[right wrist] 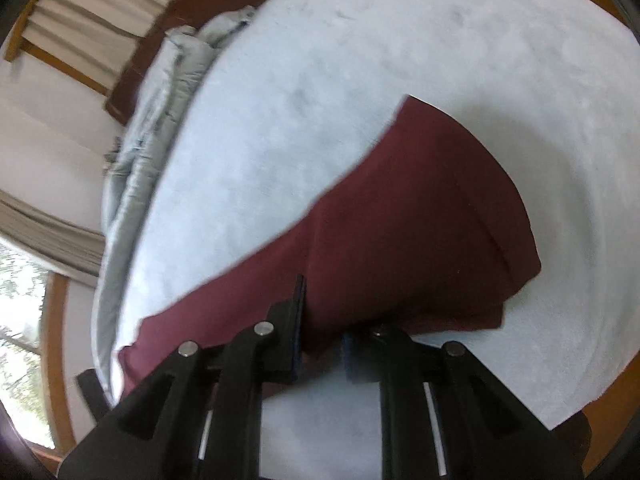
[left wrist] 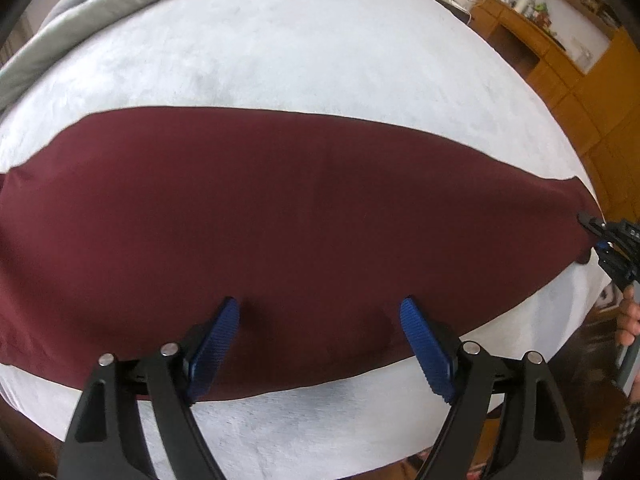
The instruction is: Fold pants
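Observation:
Dark red pants (left wrist: 304,220) lie flat across a pale blue bed cover (left wrist: 304,52). My left gripper (left wrist: 320,312) is open just above the pants' near edge, with its blue pads (left wrist: 216,344) spread wide and nothing between them. My right gripper (left wrist: 592,236) shows at the pants' right end in the left wrist view. In the right wrist view the right gripper (right wrist: 320,320) stands at the end of the pants (right wrist: 420,220), with cloth bunched between its fingers; the jaws stand fairly close, and the grip itself is blurred.
A folded grey quilt (left wrist: 100,12) lies along the bed's far left; it also shows in the right wrist view (right wrist: 160,120). A wooden cabinet (left wrist: 560,64) with bottles stands at the far right. A window with curtains (right wrist: 80,20) is at the left.

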Demonstrator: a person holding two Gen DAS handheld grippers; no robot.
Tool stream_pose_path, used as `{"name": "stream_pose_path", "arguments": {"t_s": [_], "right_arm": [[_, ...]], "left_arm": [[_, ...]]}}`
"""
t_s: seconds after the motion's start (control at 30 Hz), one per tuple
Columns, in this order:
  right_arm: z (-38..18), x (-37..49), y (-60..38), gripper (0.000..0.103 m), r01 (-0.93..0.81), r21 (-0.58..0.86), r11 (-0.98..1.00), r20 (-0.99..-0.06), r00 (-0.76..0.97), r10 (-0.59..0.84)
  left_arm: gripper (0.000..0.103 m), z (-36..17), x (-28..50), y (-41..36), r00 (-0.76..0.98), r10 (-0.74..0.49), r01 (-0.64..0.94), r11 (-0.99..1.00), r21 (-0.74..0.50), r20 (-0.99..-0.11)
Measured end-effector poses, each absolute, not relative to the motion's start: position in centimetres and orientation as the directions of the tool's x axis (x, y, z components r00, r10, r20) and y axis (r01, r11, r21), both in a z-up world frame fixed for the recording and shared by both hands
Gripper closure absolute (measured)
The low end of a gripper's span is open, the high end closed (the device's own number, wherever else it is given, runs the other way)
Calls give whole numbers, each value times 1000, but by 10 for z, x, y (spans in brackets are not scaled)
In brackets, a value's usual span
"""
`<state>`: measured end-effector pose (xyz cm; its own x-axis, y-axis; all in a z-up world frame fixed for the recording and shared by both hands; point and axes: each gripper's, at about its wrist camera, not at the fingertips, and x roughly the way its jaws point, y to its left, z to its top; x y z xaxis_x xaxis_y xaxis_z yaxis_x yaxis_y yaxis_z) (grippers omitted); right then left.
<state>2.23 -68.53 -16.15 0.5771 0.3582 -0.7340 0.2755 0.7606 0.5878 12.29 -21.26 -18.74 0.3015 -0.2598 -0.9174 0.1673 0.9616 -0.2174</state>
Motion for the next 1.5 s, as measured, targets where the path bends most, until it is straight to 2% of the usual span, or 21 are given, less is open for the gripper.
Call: {"name": "stream_pose_path", "arguments": {"t_s": [0.1, 0.17, 0.2, 0.27, 0.37, 0.47, 0.53, 0.6, 0.73, 0.87, 0.97, 1.07, 1.13, 1.2, 1.3, 1.43, 1.5], "right_arm": [[-116, 42, -671, 90, 167, 610, 775, -677, 618, 400], [-76, 45, -651, 90, 0, 642, 766, -568, 671, 476], [-50, 41, -639, 91, -141, 664, 734, -464, 692, 553], [-25, 35, -629, 91, -241, 653, 718, -390, 705, 592], [-30, 28, -639, 91, -167, 642, 748, -430, 729, 532], [-84, 35, -671, 91, 82, 645, 760, -600, 670, 437], [-138, 33, -690, 91, 267, 588, 764, -745, 547, 382], [-185, 26, -702, 89, 382, 537, 752, -821, 439, 364], [-206, 9, -717, 83, 401, 643, 652, -751, 498, 434], [-196, 15, -713, 79, 370, 640, 673, -745, 513, 426], [-201, 24, -713, 77, 415, 603, 681, -783, 472, 406], [-189, 9, -713, 48, 423, 568, 706, -807, 455, 376], [-177, 11, -709, 47, 438, 513, 738, -833, 460, 307], [-160, 2, -719, 38, 457, 421, 784, -862, 471, 188], [-136, 4, -735, 31, 423, 349, 836, -849, 521, 91], [-138, 45, -744, 31, 343, 263, 902, -873, 482, 71], [-152, 68, -748, 36, 321, 268, 908, -888, 448, 104]], "left_arm": [[19, -186, 122, -204, 310, -283, 145, 957, -250, -907], [20, -182, 117, -199, 341, -296, 138, 955, -264, -892], [19, -182, 110, -196, 352, -301, 136, 953, -269, -887], [19, -178, 109, -190, 374, -320, 131, 948, -292, -870], [17, -176, 115, -187, 372, -328, 112, 945, -309, -868], [17, -186, 126, -196, 337, -302, 123, 953, -276, -892], [17, -197, 130, -202, 307, -268, 143, 962, -234, -913], [17, -204, 130, -203, 295, -236, 160, 968, -196, -926], [13, -204, 129, -211, 302, -199, 203, 969, -141, -932], [13, -201, 133, -212, 301, -200, 202, 969, -143, -932], [13, -201, 135, -208, 299, -208, 188, 970, -157, -931], [13, -203, 135, -206, 296, -217, 197, 967, -163, -930], [13, -201, 135, -206, 294, -217, 195, 967, -164, -931], [13, -202, 136, -207, 292, -217, 196, 967, -164, -931], [13, -198, 146, -207, 291, -237, 190, 964, -186, -927], [13, -194, 136, -195, 288, -266, 185, 958, -219, -920], [13, -192, 135, -195, 286, -274, 188, 956, -227, -918]]}}
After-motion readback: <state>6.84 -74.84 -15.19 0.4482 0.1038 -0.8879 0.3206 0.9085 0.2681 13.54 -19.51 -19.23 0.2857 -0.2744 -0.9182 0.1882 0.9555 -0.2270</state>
